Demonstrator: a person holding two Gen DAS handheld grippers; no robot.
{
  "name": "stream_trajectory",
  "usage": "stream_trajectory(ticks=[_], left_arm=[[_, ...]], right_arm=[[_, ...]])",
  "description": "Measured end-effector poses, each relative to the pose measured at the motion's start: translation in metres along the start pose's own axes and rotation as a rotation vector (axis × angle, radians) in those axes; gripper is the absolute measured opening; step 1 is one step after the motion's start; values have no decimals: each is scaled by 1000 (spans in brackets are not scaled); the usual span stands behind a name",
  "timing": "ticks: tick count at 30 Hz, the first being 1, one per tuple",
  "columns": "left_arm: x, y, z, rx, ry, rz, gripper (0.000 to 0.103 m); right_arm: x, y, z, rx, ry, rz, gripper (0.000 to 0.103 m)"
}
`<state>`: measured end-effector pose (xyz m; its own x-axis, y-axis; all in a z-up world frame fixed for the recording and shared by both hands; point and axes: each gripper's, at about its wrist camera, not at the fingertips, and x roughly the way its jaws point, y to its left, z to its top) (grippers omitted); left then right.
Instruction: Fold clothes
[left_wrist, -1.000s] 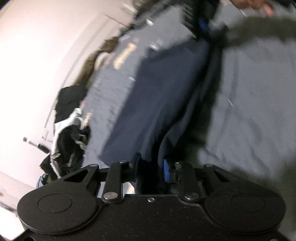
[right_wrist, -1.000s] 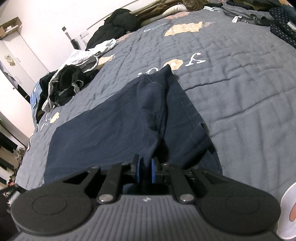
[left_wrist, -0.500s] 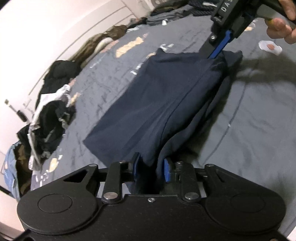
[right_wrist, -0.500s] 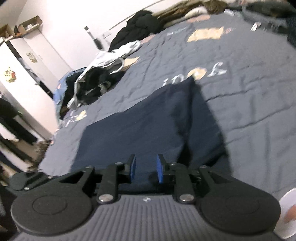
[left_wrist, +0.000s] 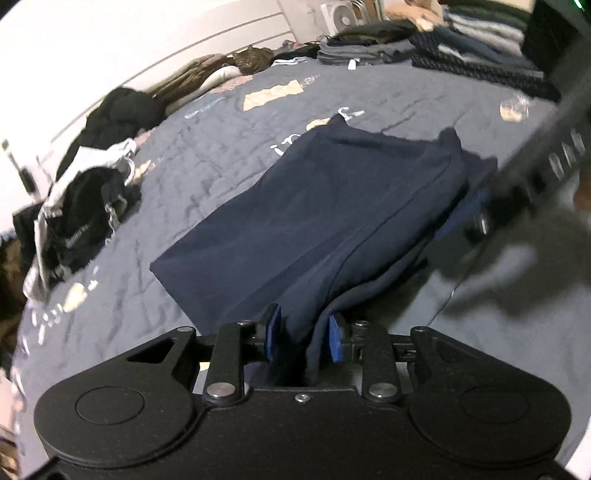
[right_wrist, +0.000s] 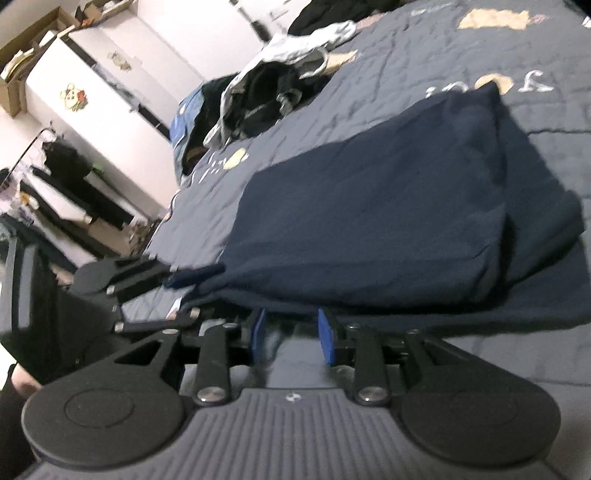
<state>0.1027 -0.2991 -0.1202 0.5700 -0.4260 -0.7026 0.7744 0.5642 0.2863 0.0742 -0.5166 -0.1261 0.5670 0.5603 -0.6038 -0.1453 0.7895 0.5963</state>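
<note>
A dark navy garment (left_wrist: 314, 210) lies partly folded on the grey-blue quilt (left_wrist: 207, 155). My left gripper (left_wrist: 302, 338) is shut on a bunched edge of the garment, which hangs between its blue pads. In the right wrist view the garment (right_wrist: 388, 206) lies folded over itself in front of my right gripper (right_wrist: 291, 334), whose jaws stand open and empty at the near edge of the cloth. The left gripper also shows in the right wrist view (right_wrist: 192, 275), still pinching a navy corner. The right gripper shows blurred in the left wrist view (left_wrist: 476, 210).
A heap of black and white clothes (left_wrist: 85, 206) lies at the bed's left side. Stacks of folded clothes (left_wrist: 443, 44) sit at the far right. A white cabinet (right_wrist: 96, 110) and dark racks (right_wrist: 66, 192) stand beside the bed.
My right gripper has opened, let go of the navy garment and drawn back toward its near edge. The lifted fold has dropped onto the bed. My left gripper keeps its hold.
</note>
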Motion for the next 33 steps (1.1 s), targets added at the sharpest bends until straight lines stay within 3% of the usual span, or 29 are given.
stream_trajectory(ticks=[6, 11, 12, 14, 16, 25, 27, 28, 33], left_arm=[[2, 10, 0, -67, 5, -31, 28], [6, 4, -4, -22, 36, -35, 30], [6, 4, -5, -16, 47, -39, 32], [6, 0, -6, 17, 65, -33, 48], [6, -6, -8, 66, 74, -16, 52], [-1, -19, 5, 124, -17, -2, 53], [5, -28, 3, 182, -6, 18, 46], [7, -29, 3, 186, -6, 12, 31], [6, -20, 6, 137, -33, 42, 25]], right_arm=[[11, 0, -8, 16, 21, 0, 33], [15, -14, -4, 120, -7, 34, 33], [16, -17, -4, 141, -12, 40, 33], [18, -22, -2, 183, -24, 54, 33], [19, -28, -1, 228, -31, 70, 33], [19, -44, -1, 405, -41, 154, 33], [19, -45, -1, 412, -34, 152, 33], [19, -44, -1, 408, -27, 146, 33], [16, -29, 3, 273, 34, 73, 33]])
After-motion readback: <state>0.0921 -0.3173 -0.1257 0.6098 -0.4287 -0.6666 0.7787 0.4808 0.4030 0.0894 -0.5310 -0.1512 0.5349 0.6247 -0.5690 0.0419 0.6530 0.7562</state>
